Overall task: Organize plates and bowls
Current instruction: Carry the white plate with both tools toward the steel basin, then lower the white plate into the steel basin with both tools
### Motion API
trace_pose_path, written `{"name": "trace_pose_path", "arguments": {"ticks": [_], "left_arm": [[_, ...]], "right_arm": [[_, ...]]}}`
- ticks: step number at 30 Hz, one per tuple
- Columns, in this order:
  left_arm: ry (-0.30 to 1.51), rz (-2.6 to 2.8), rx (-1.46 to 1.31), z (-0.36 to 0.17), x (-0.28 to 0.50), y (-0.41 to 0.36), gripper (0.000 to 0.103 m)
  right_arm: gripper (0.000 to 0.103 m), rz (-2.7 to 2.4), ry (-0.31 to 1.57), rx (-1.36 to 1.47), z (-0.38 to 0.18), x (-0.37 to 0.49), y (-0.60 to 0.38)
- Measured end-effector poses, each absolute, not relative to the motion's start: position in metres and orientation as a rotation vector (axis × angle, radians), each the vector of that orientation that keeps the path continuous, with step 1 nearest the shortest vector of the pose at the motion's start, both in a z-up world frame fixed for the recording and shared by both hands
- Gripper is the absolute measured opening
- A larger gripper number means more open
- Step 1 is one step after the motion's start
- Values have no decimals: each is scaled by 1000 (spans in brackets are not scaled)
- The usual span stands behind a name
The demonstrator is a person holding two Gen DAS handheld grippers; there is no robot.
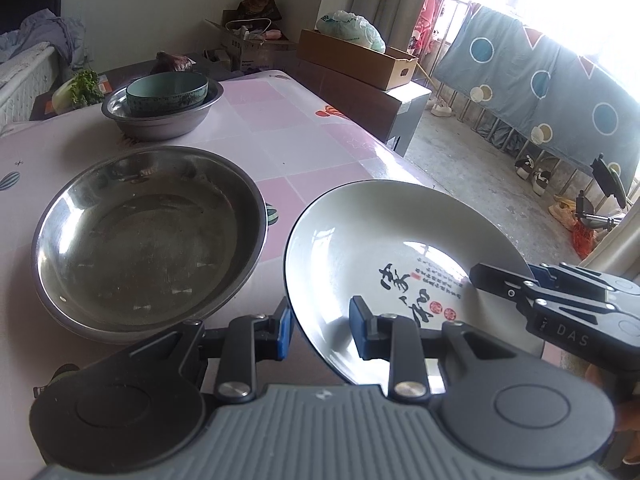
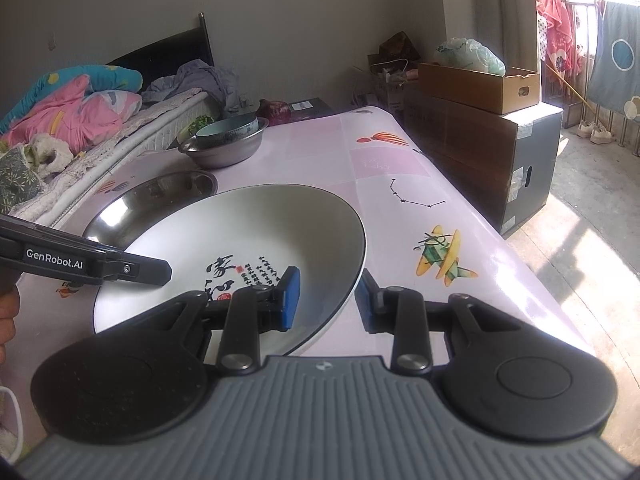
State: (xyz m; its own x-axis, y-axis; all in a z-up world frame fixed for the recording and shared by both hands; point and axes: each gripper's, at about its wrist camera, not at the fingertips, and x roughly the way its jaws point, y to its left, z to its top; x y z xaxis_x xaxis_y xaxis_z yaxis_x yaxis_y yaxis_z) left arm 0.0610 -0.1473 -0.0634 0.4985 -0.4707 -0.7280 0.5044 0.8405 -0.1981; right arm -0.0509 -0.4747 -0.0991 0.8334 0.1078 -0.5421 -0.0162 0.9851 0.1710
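- Pinching the white plate (image 1: 380, 248) by opposite rims: my left gripper (image 1: 320, 330) near edge, my right gripper (image 2: 326, 300) right edge.
- Plate tilted above the tabletop (image 2: 400, 168).
- Steel dish (image 1: 148, 236) lies directly left, nearer my left hand.

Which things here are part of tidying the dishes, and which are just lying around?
Job: white plate held by both tongs; large steel dish; green bowl in steel basin.
Lying about: cardboard box; plastic bag; leafy vegetable.
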Motion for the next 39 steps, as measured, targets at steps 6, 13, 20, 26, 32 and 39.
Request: {"name": "trace_pose_path", "arguments": {"ticks": [6,13,20,26,32,39], "left_arm": [[839,-591,27,-54,55,-141,30],[811,-575,6,-44,51,-129,30],[787,-541,-25,-35,54,-107,30],[770,-496,-54,-28,61,-81,30],[771,-446,-72,-27,71,-55,30],[802,-388,-85,-36,89,-30,30]], "right_arm": [[30,67,563,157,-89,-54,-471],[30,82,542,143,-78,-54,-461],[30,120,524,120,-65,-43,-440],[30,164,520,105,-57,-26,-416],[30,216,529,109,-55,-1,-391],[30,269,559,116,-62,33,-364]]}}
